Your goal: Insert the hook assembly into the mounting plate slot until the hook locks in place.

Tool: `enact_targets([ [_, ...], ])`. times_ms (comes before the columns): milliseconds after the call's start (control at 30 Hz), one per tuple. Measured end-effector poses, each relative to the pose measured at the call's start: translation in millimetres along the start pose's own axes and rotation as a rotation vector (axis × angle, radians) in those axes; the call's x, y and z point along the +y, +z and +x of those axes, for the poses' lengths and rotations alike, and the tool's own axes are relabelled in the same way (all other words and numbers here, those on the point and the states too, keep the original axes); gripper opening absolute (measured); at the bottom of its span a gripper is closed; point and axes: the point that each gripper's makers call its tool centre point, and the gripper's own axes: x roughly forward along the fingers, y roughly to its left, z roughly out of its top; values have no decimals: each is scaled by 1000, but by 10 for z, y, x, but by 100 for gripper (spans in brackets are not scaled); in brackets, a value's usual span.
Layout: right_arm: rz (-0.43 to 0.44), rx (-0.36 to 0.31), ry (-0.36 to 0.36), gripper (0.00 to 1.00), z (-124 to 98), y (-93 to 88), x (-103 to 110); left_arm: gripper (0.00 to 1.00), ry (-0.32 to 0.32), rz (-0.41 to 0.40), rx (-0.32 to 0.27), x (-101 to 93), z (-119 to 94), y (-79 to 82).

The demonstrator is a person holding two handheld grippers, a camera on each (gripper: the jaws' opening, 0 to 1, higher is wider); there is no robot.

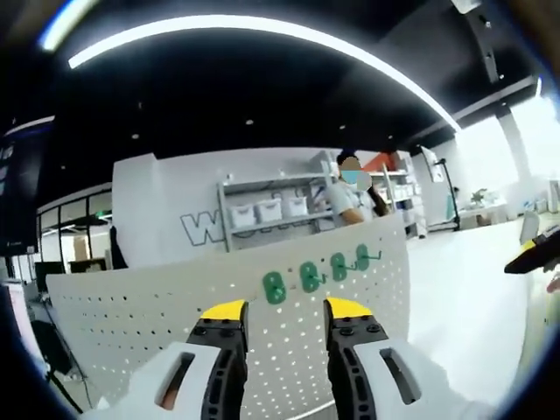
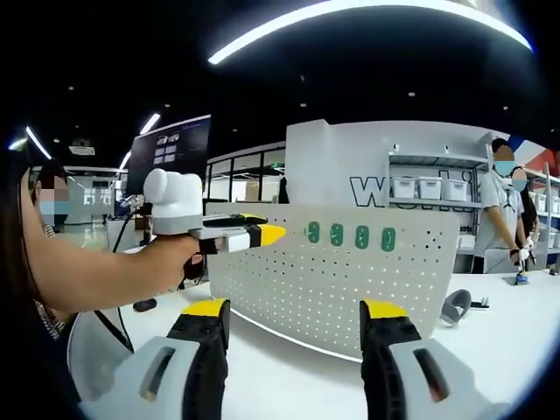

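Both tools, left [image 1: 285, 308] and right [image 2: 296, 308], hang spread and empty before the upright pegboard [image 2: 332, 280] on the white bench [image 2: 490, 324], four green hooks [image 2: 350, 235] already along its top row; next, seating one firmly.

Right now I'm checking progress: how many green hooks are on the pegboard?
4, in one row near the top of the pegboard: first, second, third, fourth, counted left to right in the right gripper view. None looks hidden.

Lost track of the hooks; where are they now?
The green hooks hang in a row along the pegboard's top edge, right of the left gripper.
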Motion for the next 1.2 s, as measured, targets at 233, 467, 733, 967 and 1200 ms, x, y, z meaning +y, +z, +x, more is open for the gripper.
enact_targets([
  [233, 2, -10, -8, 59, 73, 42, 201, 36, -15, -21, -12, 315, -449, 26],
  [467, -7, -9, -10, 59, 144, 62, 370, 37, -33, -35, -18, 501, -821, -25],
  [733, -20, -2, -17, 59, 172, 80, 464, 39, -48, -79, 6, 668, -1184, -170],
  [967, -27, -5, -18, 59, 195, 110, 522, 40, -50, -108, 9, 819, -1516, -250],
  [1200, -35, -6, -18, 59, 202, 126, 578, 41, -62, -140, 48, 845, -1825, -408],
])
